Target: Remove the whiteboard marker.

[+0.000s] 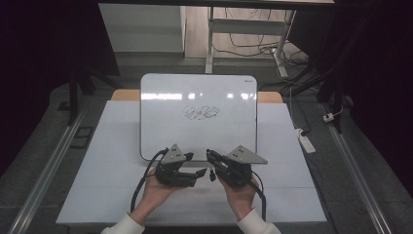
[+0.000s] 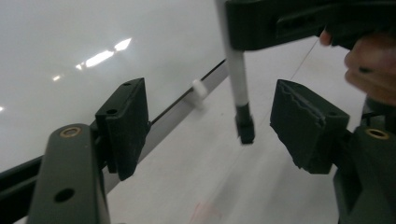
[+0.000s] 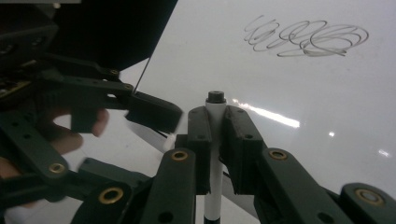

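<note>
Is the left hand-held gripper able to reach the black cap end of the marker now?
Probably yes. The left hand-held gripper is open, and the marker's black cap end hangs between its two jaws with nothing in between. The right hand-held gripper holds the marker higher up, clear of that end.

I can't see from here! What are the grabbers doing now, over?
Right gripper shut on marker. Left gripper open, jaws either side of marker's black end. Whiteboard scribbled. Nothing blocking.

High view looks down; both close tongs views share the whiteboard [image 1: 195, 97].
</note>
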{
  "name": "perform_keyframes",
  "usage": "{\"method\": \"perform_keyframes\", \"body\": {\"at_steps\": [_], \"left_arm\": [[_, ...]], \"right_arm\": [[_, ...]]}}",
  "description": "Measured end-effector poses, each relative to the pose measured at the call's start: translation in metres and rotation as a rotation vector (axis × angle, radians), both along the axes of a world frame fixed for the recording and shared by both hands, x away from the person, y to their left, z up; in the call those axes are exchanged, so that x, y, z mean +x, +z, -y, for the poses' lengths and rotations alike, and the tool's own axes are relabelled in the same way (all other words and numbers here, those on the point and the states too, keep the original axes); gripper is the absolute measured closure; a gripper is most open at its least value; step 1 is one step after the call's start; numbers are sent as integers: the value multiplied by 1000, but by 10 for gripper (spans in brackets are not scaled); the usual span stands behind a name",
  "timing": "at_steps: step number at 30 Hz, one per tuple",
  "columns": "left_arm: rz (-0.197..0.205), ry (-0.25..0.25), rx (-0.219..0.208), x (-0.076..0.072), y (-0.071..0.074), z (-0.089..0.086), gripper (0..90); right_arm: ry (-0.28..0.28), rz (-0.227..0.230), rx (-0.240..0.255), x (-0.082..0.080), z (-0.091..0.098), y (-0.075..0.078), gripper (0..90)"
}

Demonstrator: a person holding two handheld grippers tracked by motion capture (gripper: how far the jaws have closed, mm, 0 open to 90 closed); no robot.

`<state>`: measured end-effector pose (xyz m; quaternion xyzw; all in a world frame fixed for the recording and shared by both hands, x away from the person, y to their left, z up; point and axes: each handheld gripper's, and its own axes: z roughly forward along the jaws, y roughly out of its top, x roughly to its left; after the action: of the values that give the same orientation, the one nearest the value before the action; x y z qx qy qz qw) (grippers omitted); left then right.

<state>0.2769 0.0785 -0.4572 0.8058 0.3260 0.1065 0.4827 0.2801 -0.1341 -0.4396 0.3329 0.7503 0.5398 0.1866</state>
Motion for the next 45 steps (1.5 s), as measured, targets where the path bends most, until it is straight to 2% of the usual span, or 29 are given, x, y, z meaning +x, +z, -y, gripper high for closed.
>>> {"method": "perform_keyframes", "body": {"at_steps": [3,5,10,11,14,15,18,20,22,26,27,28,29,30,31,32,33,34,36,40,45], "left_arm": [[11,-18,7,-1,0,7,326],[18,-29,17,-2,0,8,383],[19,-38,-6,-1,-3,5,554],[18,-40,-12,-1,-3,5,611],[18,-48,-23,-1,-3,3,675],[18,-53,-22,-1,-3,2,757],[17,-33,-15,-2,-3,0,792],[8,-42,-24,-2,-3,-2,806],[12,-42,-11,-2,-4,-3,808],[5,-54,-1,-1,-5,-6,809],[4,-59,-2,-1,-4,-8,809],[4,-66,-2,-1,-4,-10,809],[3,-75,-4,-1,-3,-12,809],[-1,-88,-6,0,-3,-14,809],[-7,-104,-6,0,-2,-16,809],[-15,-120,-6,0,-2,-18,809],[-22,-136,-7,1,-2,-20,809],[-33,-160,-7,1,-2,-21,809],[-43,-192,-1,2,-2,-22,809],[-61,-249,8,2,-2,-22,809],[-62,-308,16,0,-1,-20,808]], "right_arm": [[6,2,18,-2,-1,0,802],[12,7,21,-5,-3,0,802],[32,28,19,-11,-10,0,802],[35,32,17,-12,-12,-1,801],[38,35,14,-12,-13,-1,801],[41,31,13,-13,-14,-2,801],[40,33,12,-14,-15,-2,801],[49,30,13,-15,-15,-2,795],[59,19,14,-14,-15,-1,783],[97,13,30,-10,-11,1,664],[122,22,44,-7,-3,4,619],[122,22,44,-7,-3,4,619],[179,-3,53,1,6,7,556],[179,-3,53,1,6,7,556],[208,-18,54,6,11,8,534],[299,-51,29,14,20,7,517],[343,-67,18,18,24,5,504],[343,-67,18,18,24,5,504],[383,-83,-25,22,31,1,486],[451,-117,-42,28,42,-8,469],[551,-142,-110,26,40,-17,451]]}}
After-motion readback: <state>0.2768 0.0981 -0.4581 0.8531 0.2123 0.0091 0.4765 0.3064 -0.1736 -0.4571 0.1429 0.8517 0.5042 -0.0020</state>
